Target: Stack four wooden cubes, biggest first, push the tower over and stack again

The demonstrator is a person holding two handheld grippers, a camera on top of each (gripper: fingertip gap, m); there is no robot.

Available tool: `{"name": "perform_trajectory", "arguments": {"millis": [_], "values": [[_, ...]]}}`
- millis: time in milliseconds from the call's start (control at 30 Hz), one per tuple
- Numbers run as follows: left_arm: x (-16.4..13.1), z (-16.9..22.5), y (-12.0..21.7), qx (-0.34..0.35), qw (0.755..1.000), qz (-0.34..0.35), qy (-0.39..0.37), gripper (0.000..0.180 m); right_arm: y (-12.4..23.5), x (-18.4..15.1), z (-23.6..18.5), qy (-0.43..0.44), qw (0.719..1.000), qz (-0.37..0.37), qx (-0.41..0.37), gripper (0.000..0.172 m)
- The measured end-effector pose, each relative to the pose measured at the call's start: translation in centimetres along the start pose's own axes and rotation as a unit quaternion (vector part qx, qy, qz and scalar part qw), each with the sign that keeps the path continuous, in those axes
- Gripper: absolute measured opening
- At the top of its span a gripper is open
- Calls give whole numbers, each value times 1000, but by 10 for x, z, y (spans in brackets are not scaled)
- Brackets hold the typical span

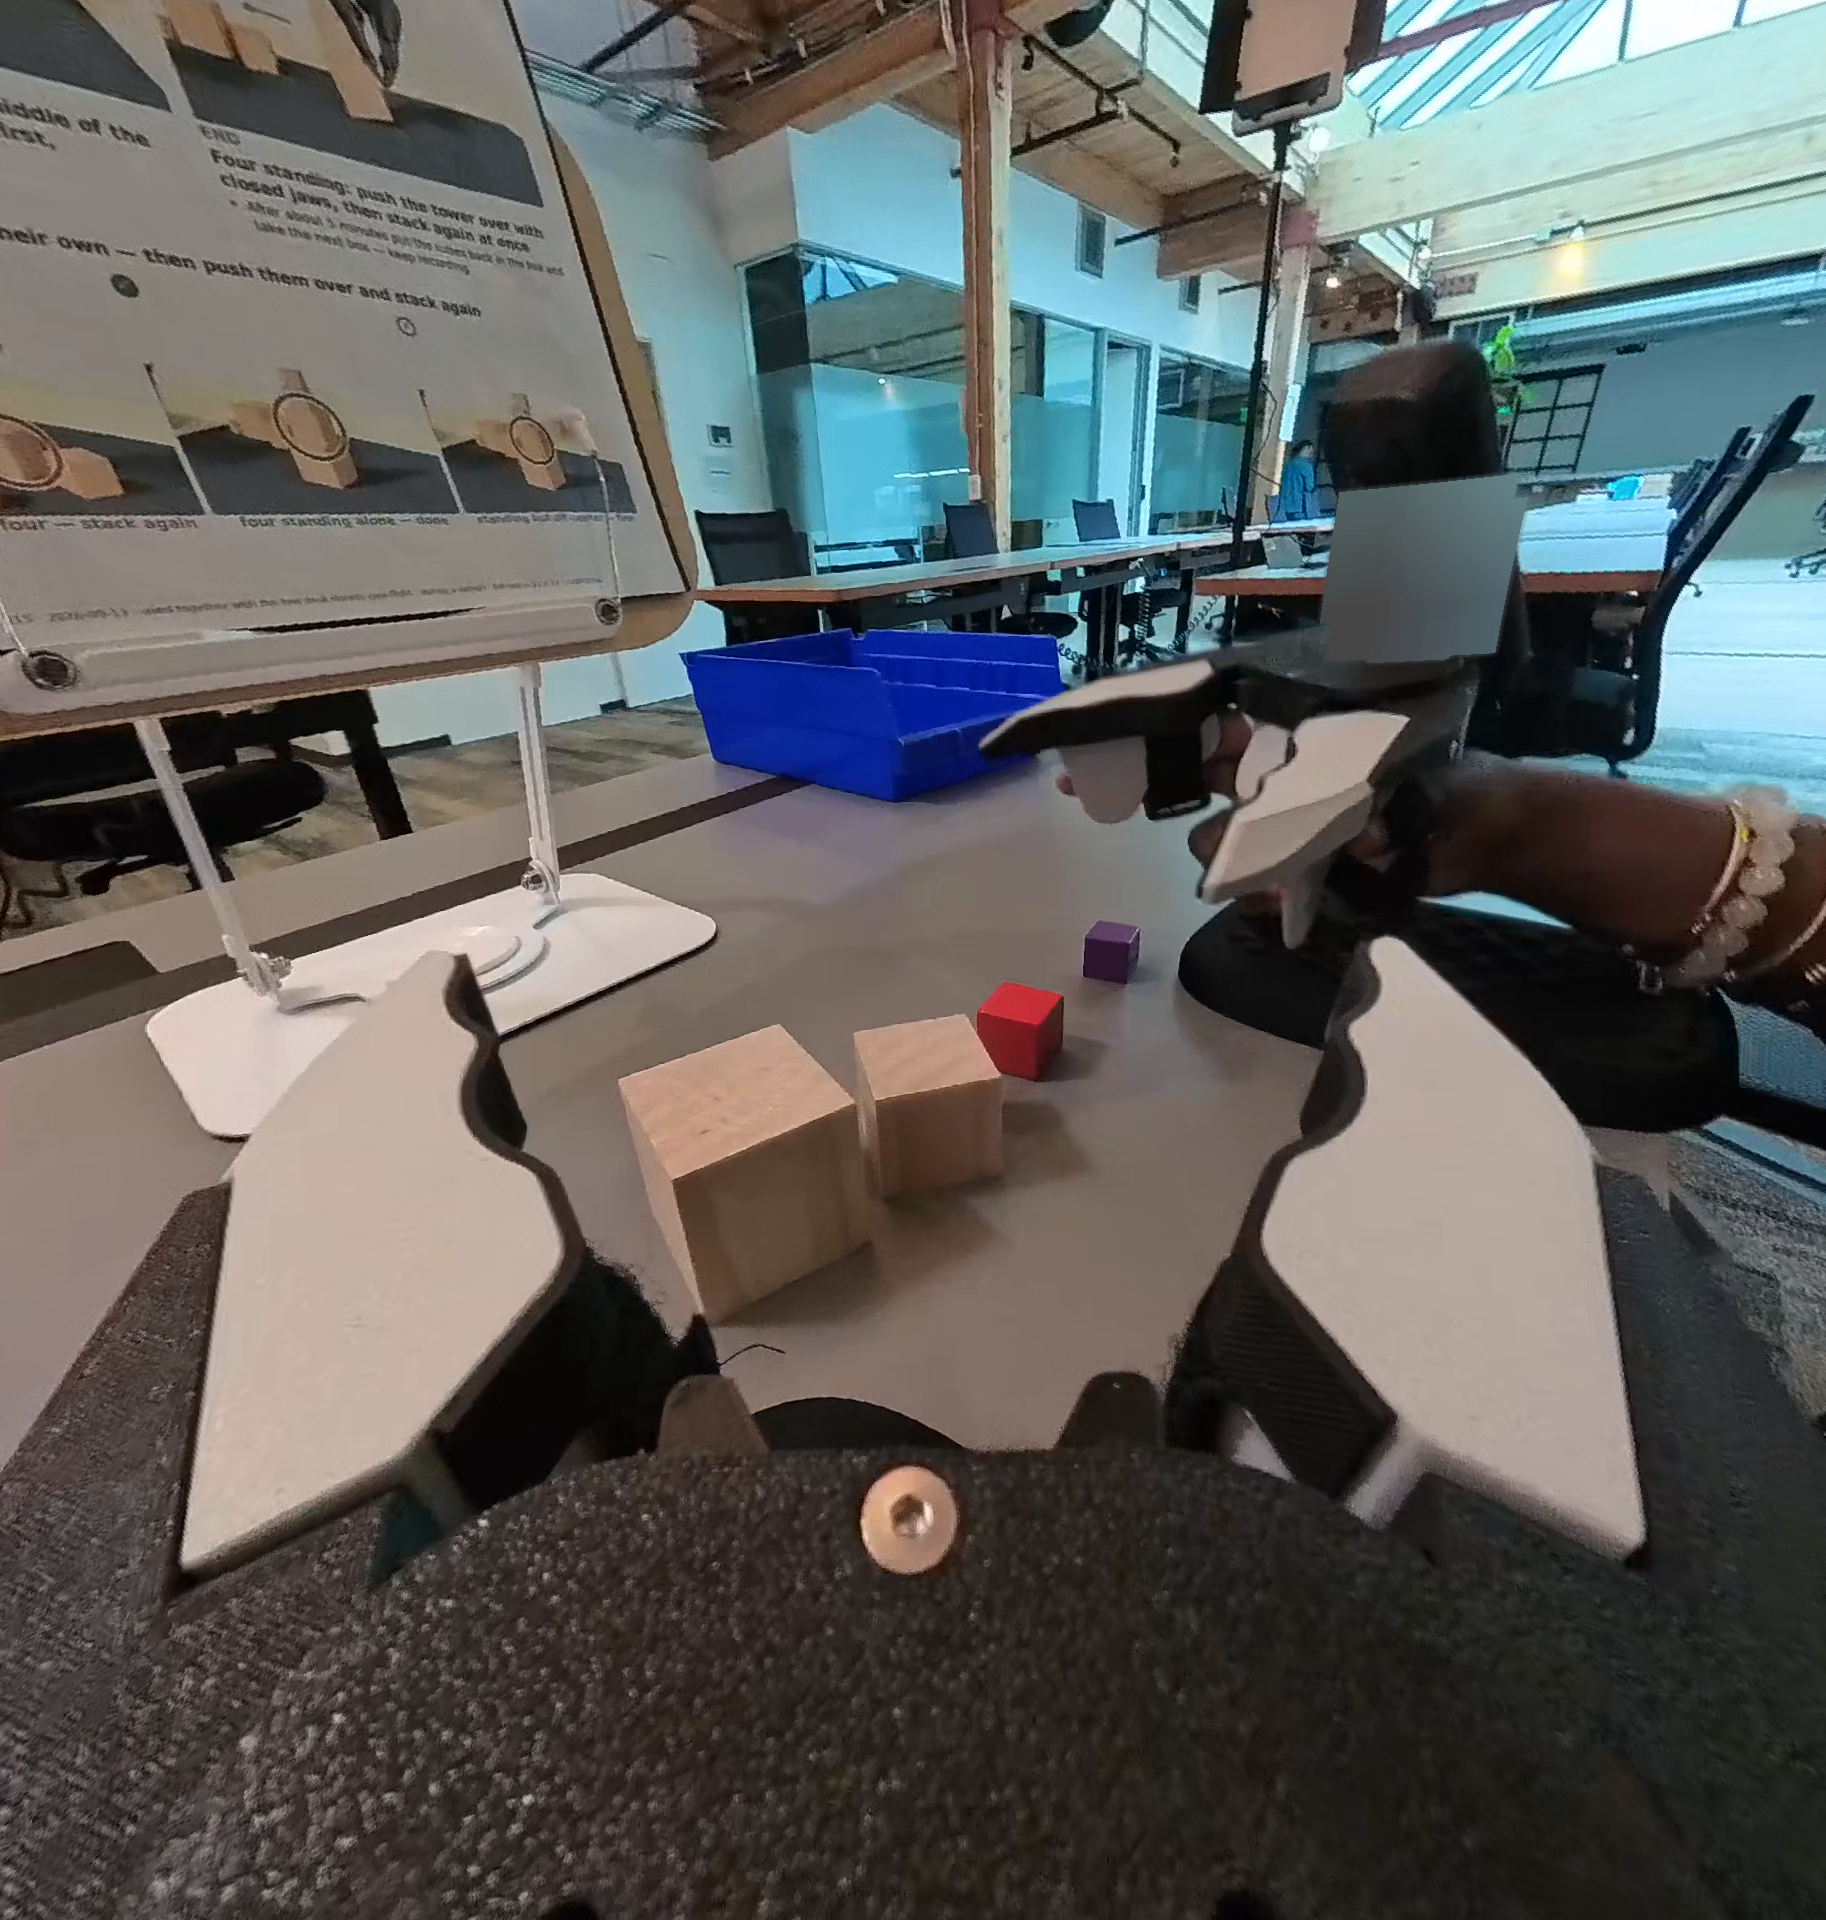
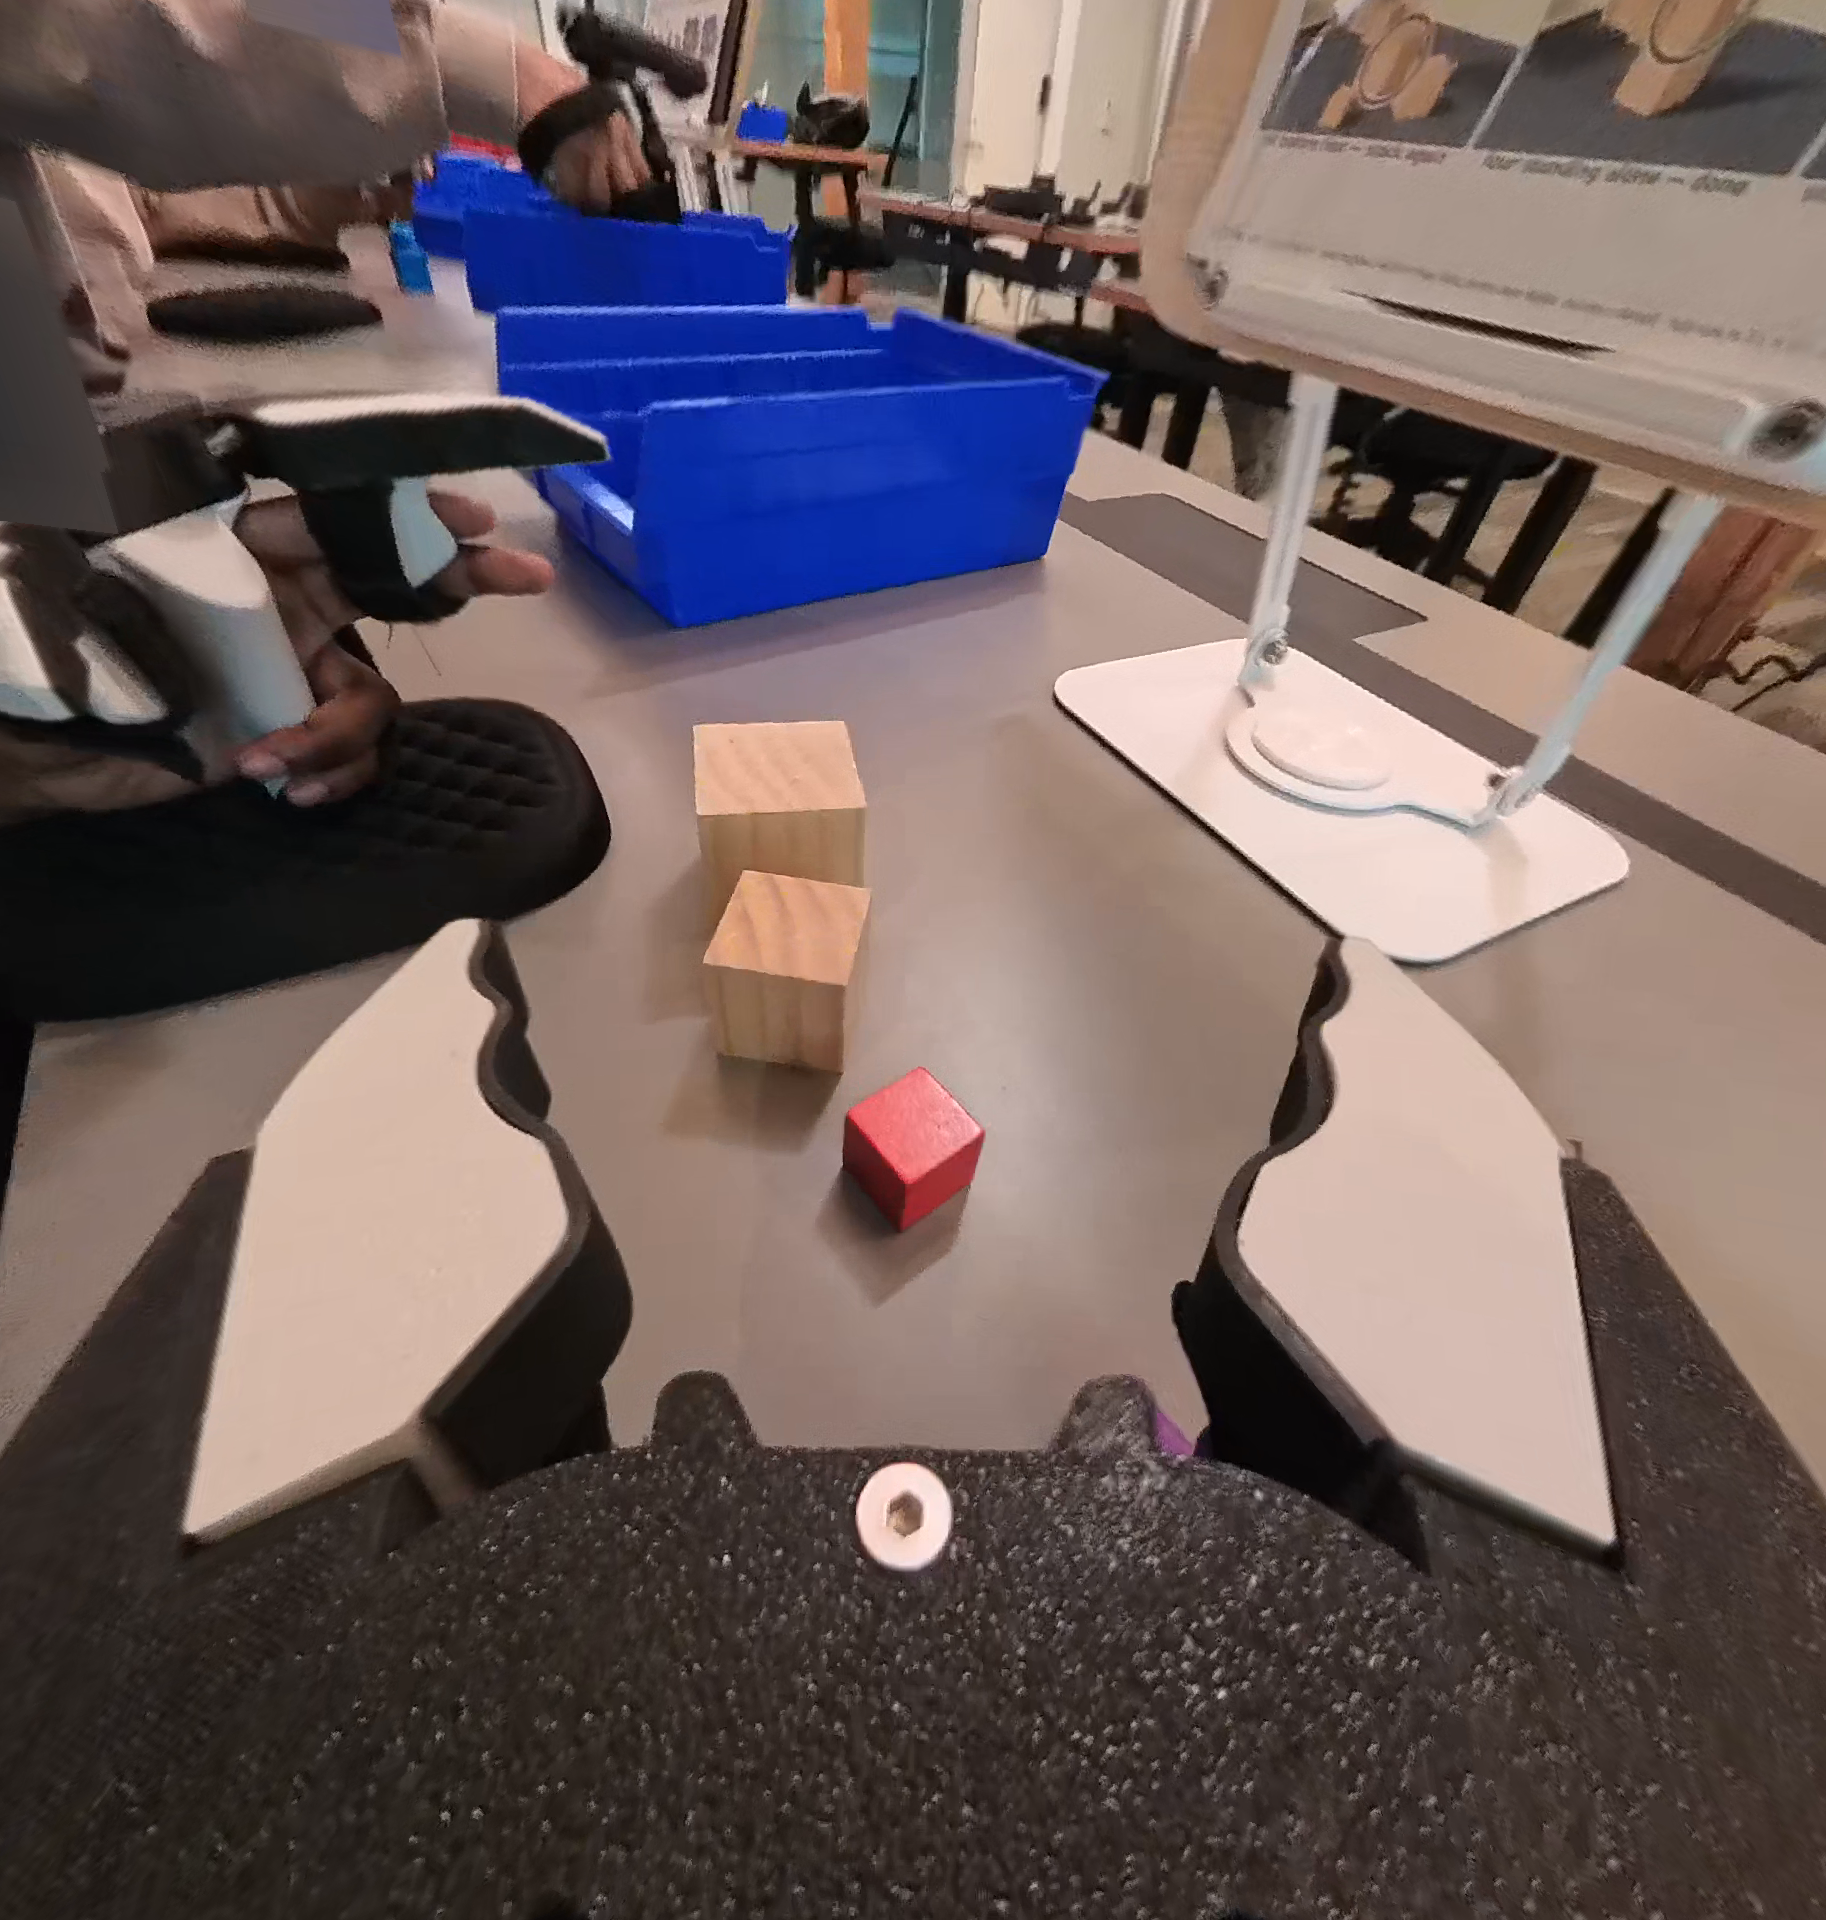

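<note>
Large wooden cube [image 1: 748, 1164]: stands on the grey bench [image 1: 888, 894], between the spread fingers of the left gripper [image 1: 909, 1049], touching neither.
Small wooden cube [image 1: 930, 1101]: just beside the large one, a thin gap between them; in the right wrist view it sits in front of the large cube.
Red cube [image 2: 911, 1143]: near the small wooden cube, turned corner-on, lying between the fingers of the right gripper [image 2: 909, 1039] with clear bench on both sides.
Purple cube [image 1: 1110, 950]: beyond the red one, toward the bench edge by the black cushion [image 2: 452, 790]; in the right wrist view only a sliver shows at the gripper body.
Left gripper: jaws released wide, nothing in the grasp.
Right gripper: jaws released wide, nothing held; seen from the left wrist view it hangs above the bench, over the purple cube.
Hands: the left hand [image 2: 317, 665] grips its handle over the black cushion; the wrist at the right gripper wears bracelets [image 1: 1761, 894].
Blue bin [image 2: 805, 468]: toward the far edge of the bench, past the cubes.
Sign stand [image 1: 431, 977]: white base plate on the bench, beside the cubes, carrying an instruction board [image 1: 265, 312] overhead.
In the way: nothing lies between either gripper and the cubes.
</note>
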State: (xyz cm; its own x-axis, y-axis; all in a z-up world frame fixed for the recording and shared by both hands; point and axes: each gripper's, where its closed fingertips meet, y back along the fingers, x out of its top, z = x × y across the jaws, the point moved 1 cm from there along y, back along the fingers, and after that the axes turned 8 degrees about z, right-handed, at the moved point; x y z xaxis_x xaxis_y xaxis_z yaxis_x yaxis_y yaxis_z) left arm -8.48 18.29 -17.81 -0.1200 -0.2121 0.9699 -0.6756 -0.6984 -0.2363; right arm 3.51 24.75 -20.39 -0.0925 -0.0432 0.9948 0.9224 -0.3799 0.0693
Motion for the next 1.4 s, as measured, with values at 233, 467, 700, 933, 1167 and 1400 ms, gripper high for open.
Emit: {"name": "perform_trajectory", "arguments": {"millis": [233,467,700,933,1167,1400], "values": [[-3,0,-1,9,1000,-11,-13,146,-31,12,-16,47,985,-159,55,123],[-6,3,-2,0,1000,-22,-17,146,-74,-13,-31,52,934,-346,74,105],[-6,6,-1,-16,1000,-22,-11,146,-117,-35,-45,46,903,-414,109,89],[-3,15,2,-68,998,-11,9,146,-124,-51,-51,72,882,-442,146,60],[2,36,12,-168,986,9,24,146,-91,3,-66,101,908,-367,174,59],[2,49,18,-239,970,4,41,146,-29,-7,-93,116,885,-398,211,60]]}}
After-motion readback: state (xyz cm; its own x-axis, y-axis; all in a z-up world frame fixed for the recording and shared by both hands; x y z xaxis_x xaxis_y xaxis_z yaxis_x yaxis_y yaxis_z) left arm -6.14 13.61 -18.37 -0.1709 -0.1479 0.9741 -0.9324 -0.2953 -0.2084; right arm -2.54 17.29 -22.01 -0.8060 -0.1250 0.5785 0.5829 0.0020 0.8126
